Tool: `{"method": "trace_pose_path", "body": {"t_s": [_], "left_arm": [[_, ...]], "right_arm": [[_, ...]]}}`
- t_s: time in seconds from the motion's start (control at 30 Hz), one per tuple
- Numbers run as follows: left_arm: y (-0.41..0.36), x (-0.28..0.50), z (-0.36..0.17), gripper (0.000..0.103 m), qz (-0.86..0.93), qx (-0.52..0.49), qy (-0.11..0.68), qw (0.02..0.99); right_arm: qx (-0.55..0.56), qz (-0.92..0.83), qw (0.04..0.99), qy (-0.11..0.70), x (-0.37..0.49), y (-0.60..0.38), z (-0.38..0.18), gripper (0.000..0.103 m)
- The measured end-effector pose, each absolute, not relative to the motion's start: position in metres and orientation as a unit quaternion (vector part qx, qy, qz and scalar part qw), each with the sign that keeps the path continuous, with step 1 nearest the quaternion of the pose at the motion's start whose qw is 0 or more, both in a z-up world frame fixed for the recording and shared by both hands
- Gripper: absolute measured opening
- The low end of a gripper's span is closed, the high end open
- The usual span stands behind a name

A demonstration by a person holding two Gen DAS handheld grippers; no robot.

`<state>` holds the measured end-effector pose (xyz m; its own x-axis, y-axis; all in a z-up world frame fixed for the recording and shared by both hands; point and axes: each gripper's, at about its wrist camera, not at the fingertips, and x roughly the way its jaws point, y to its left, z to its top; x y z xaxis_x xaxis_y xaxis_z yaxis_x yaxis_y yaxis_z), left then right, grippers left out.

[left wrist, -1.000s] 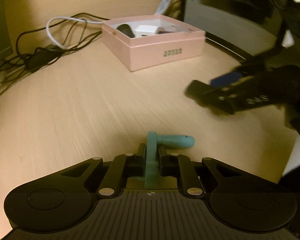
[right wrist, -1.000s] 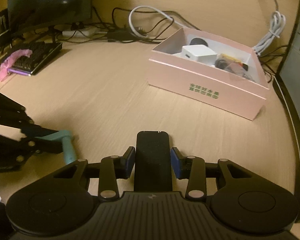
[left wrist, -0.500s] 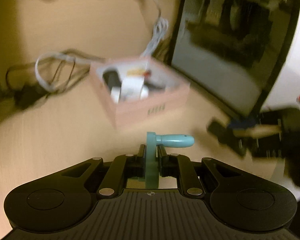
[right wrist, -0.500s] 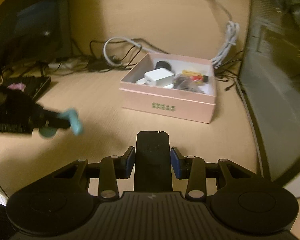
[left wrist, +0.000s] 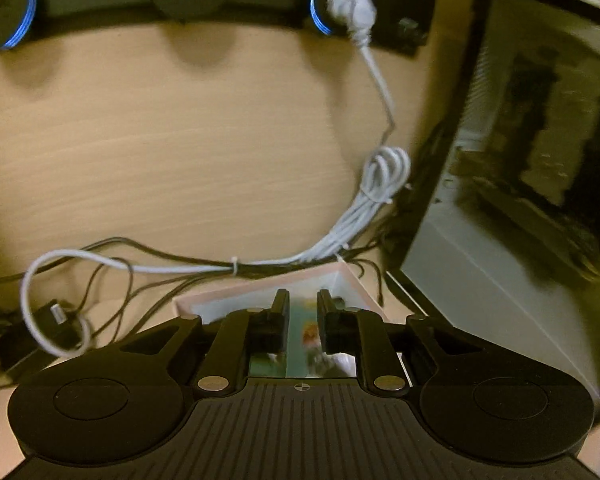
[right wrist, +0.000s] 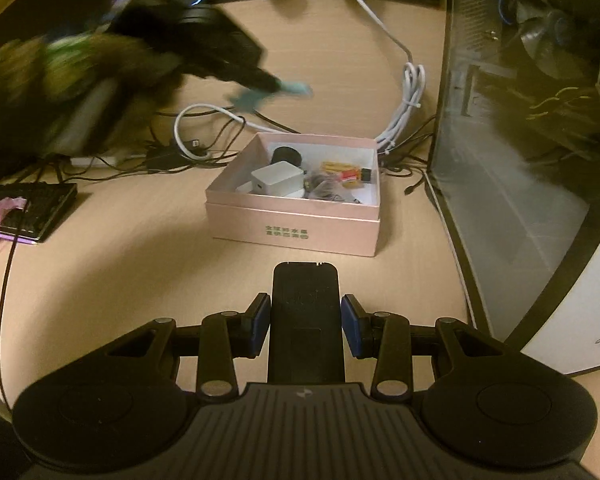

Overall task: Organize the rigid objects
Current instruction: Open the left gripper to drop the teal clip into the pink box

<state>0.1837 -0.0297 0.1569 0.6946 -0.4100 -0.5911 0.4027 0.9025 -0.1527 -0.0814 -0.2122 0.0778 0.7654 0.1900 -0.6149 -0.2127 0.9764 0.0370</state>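
- The right gripper (right wrist: 305,322) is clamped on a flat black remote-like device (right wrist: 305,312), which is held between the blue pads (right wrist: 261,322) and projects forward past them.
- The device is held above the wooden desk (right wrist: 140,280), just in front of the pink box (right wrist: 296,224) and apart from it.
- The box stands open; a white power adapter (right wrist: 277,178), a round black item (right wrist: 286,157) and small yellow and red items (right wrist: 342,171) are seen inside it.
- The left gripper (left wrist: 302,322) is positioned over the back part of the box (left wrist: 260,294), well above it in the right wrist view.
- Its jaws are opening: a narrow gap is shown in the left wrist view, with only a blurred teal patch between them.
- In the right wrist view a blurred teal tool (right wrist: 272,92) is seen at the tip of the left gripper (right wrist: 274,85); whether the pads press on it cannot be told.
- A bundled white cable (right wrist: 408,92) lies behind the box, and a glass-sided computer case (right wrist: 520,140) stands to its right.
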Motion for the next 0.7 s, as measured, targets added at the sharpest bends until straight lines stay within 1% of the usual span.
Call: {"method": "trace_pose_path", "body": {"t_s": [0.1,0.2,0.4,0.53,0.63,0.67,0.7], "left_arm": [[-0.035,0.187,0.148,0.018,-0.217,-0.007,0.316,0.924],[-0.026,0.177,0.136,0.018,-0.214,-0.029,0.319,0.923],[0.024,0.113,0.113,0.018,-0.199,-0.097,0.337,0.915],[0.05,0.064,0.087,0.018,-0.179,-0.127,0.373,0.901],[0.064,0.044,0.072,0.018,-0.156,-0.133,0.398,0.894],[0.068,0.039,0.068,0.018,-0.147,-0.13,0.404,0.893],[0.071,0.035,0.066,0.018,-0.141,-0.125,0.408,0.893]], "right_arm": [[-0.021,0.095,0.94,0.326,-0.082,-0.214,0.077,0.038],[-0.017,0.089,0.939,0.331,-0.081,-0.22,0.076,0.038],[-0.011,0.096,0.937,0.337,-0.058,-0.225,0.076,0.038],[0.005,0.112,0.94,0.321,-0.013,-0.226,0.093,0.038],[0.007,0.109,0.956,0.272,0.035,-0.22,0.117,0.038],[0.026,0.117,0.959,0.256,0.051,-0.221,0.124,0.04],[0.035,0.121,0.959,0.252,0.067,-0.221,0.127,0.045]]}}
